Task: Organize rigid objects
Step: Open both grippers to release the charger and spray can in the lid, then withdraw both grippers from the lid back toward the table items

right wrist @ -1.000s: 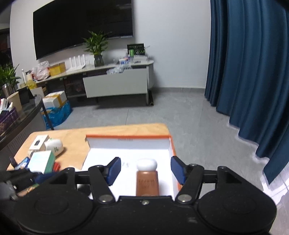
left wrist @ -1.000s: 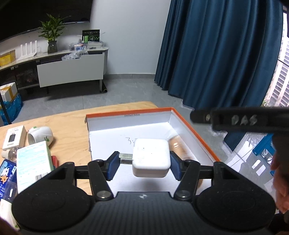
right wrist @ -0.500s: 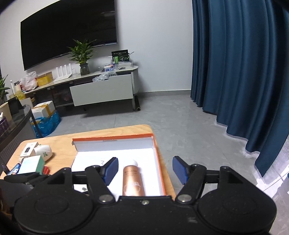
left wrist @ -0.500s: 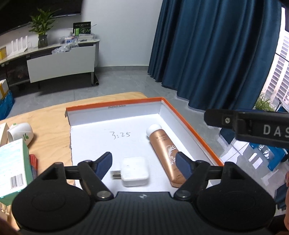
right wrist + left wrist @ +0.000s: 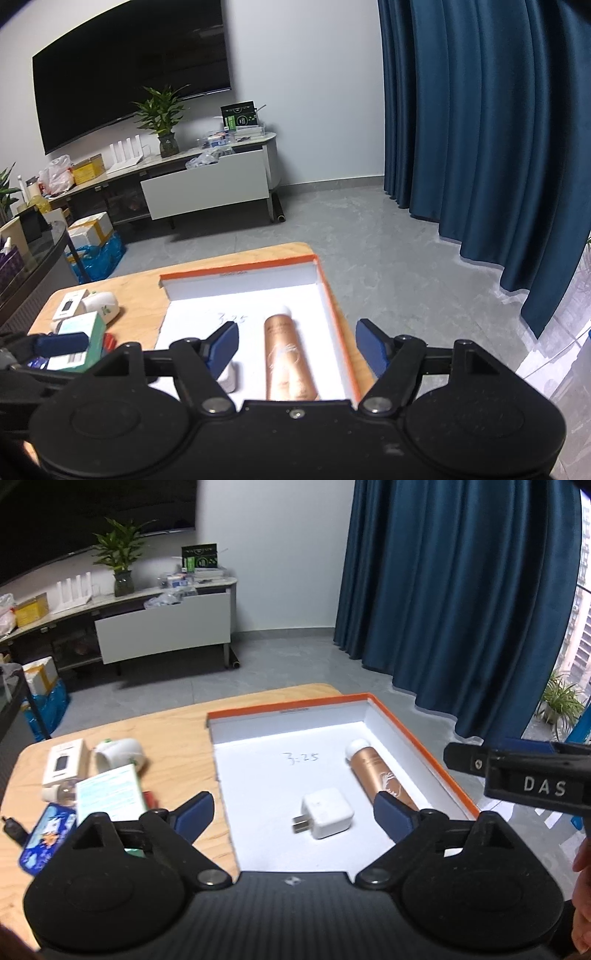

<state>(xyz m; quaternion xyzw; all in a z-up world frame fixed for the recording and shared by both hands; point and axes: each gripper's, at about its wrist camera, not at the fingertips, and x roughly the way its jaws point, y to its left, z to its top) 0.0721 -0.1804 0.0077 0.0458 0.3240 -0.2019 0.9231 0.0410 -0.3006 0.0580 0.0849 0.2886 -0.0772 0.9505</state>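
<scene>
Two items lie in the orange-rimmed white box (image 5: 417, 738): square white plastic charger (image 5: 327, 813), copper bottle (image 5: 380, 779) right. Left gripper (image 5: 293, 814) just opening, empty; right gripper (image 5: 295, 345) likewise. Charger: light, rigid, slick; grasp flat sides.

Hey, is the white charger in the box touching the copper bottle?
Apart. The left wrist view shows bare white box floor between the charger and the copper bottle.

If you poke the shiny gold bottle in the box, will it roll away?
Probably a little. The gold bottle is round and lies on its side on the smooth floor of the box. The box's right wall is close, so it would likely stop there. Its glossy skin may feel slippery.
</scene>
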